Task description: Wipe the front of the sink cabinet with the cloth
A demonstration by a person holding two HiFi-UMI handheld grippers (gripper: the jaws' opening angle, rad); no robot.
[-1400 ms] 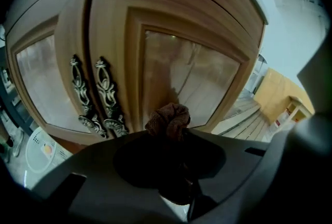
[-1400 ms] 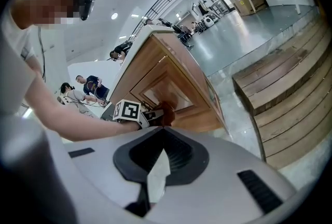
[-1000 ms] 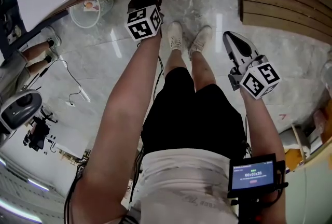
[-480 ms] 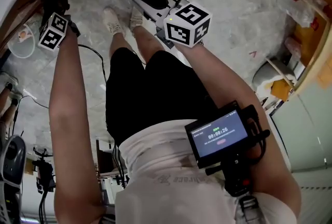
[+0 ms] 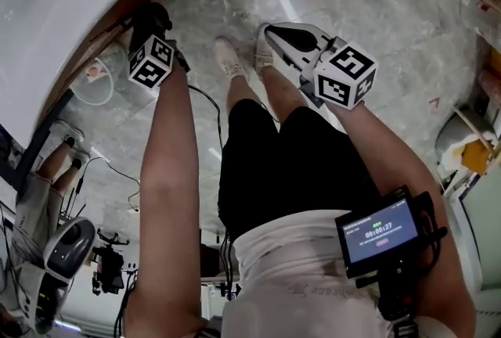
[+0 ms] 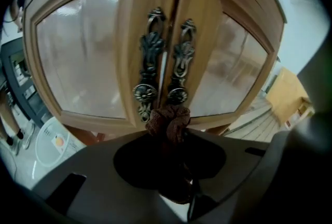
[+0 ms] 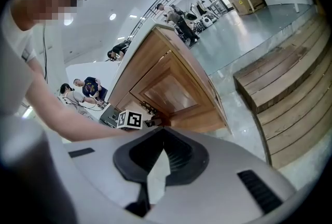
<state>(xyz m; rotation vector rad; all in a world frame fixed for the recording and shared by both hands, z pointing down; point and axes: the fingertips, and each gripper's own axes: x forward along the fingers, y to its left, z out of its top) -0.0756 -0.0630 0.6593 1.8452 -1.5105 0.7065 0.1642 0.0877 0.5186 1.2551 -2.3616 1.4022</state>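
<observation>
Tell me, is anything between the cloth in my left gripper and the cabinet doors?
Nothing visible. The left gripper, shut on the cloth, faces the cabinet doors directly. Only the two ornate handles, at the doors' meeting edge just above the cloth, would likely interrupt a wiping stroke.

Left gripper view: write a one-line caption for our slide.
Left gripper shut on a bunched brown cloth below the two ornate handles of the cabinet doors.

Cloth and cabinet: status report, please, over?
Left gripper shut on cloth, at the cabinet handles. Right gripper shut, empty, held off. Nothing in the way.
</observation>
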